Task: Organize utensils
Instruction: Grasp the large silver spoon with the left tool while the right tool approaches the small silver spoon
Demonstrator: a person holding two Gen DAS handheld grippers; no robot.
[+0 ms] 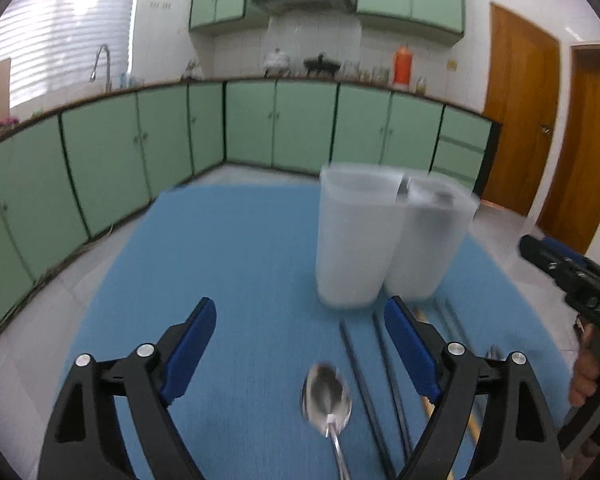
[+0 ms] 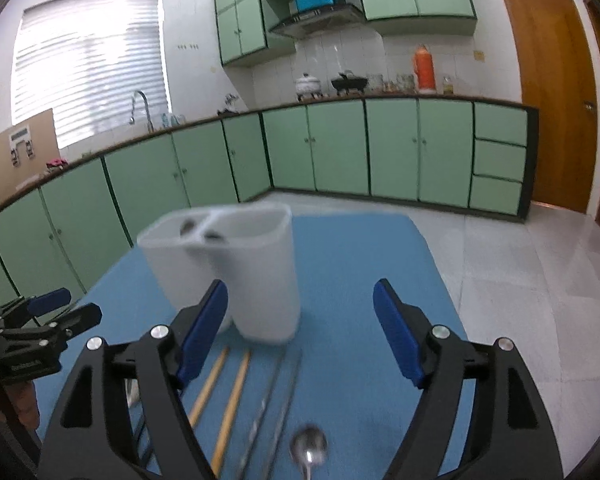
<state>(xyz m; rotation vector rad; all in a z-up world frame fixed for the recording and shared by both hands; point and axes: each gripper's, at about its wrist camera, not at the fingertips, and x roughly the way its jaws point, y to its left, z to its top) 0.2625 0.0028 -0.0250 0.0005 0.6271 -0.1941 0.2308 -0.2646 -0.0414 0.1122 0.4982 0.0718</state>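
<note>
A translucent white two-compartment utensil holder (image 1: 364,240) stands on the blue table (image 1: 236,248); dark utensil tips show inside one compartment. It also shows in the right wrist view (image 2: 256,276). My left gripper (image 1: 300,344) is open above a metal spoon (image 1: 327,400), with dark chopsticks (image 1: 364,380) beside it. My right gripper (image 2: 300,332) is open and empty above wooden chopsticks (image 2: 232,396), metal chopsticks (image 2: 276,396) and another spoon (image 2: 309,450). Each gripper shows in the other's view, the right one (image 1: 556,268) and the left one (image 2: 48,316).
Green kitchen cabinets (image 1: 160,140) line the far walls past the table's far edge. A wooden door (image 2: 548,92) stands at the right. White tiled floor (image 2: 520,264) lies beyond the table's right edge.
</note>
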